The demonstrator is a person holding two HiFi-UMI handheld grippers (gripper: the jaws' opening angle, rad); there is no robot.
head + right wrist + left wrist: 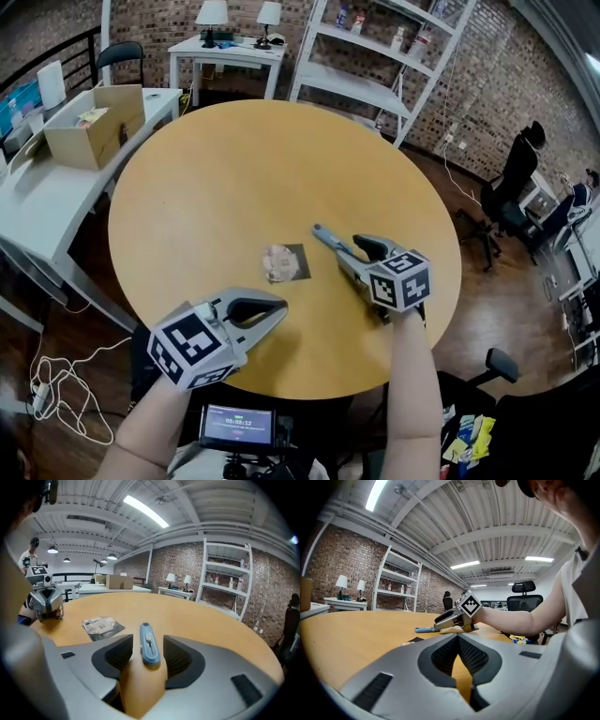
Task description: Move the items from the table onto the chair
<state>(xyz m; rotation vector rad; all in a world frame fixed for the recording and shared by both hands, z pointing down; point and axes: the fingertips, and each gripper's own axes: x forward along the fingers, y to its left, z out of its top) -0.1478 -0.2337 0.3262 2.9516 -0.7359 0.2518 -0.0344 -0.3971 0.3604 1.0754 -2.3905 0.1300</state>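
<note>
A blue box cutter lies flat on the round wooden table. Its near end sits between the jaws of my right gripper, which is open; the pads stand a little apart from the cutter. A small flat packet lies just left of the cutter. My left gripper hovers at the table's near edge, shut, with nothing between its pads. The left gripper view shows the right gripper with the cutter across the table.
A white desk with a cardboard box stands to the left. Behind the table are a white shelf unit and a small table with lamps. A black office chair is at the lower right, and another stands further right.
</note>
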